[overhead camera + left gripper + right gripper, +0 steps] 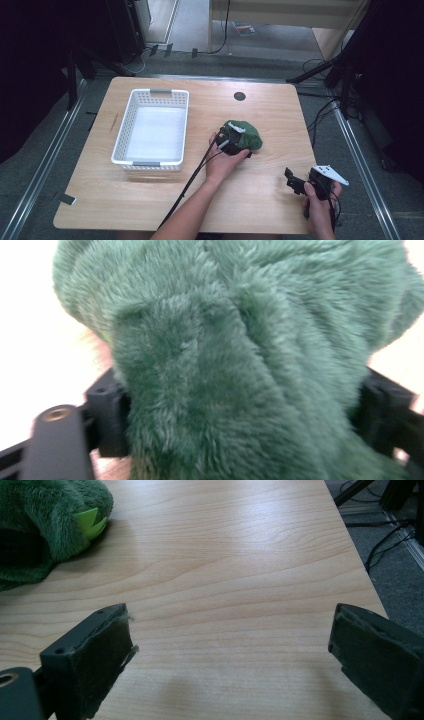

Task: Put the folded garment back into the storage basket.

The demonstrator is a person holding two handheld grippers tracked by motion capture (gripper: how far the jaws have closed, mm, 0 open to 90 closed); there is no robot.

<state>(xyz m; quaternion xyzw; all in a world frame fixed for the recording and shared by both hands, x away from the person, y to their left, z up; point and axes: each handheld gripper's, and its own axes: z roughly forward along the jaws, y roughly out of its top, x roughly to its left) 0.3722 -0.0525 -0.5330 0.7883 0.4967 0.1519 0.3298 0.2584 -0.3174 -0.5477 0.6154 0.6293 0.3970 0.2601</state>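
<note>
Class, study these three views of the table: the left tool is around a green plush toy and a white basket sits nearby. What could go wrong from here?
1. The left tool has soft fur of the green plush toy between its jaws; a lift might pull only loose pile and slip.
2. The white basket is light-looking; a dragged toy could nudge it.
3. The right tool sits open near the table edge, too far to help.

— The counter (260,200) is pale wood grain, smooth with a soft sheen. The basket (131,114) near its left edge?

— White perforated plastic, matt. The green toy (246,134) is deep, fuzzy plush.

— And the right tongs (230,652)?

— Matt black plastic; the inner faces look felt-lined, perhaps, with a frayed edge.
</note>
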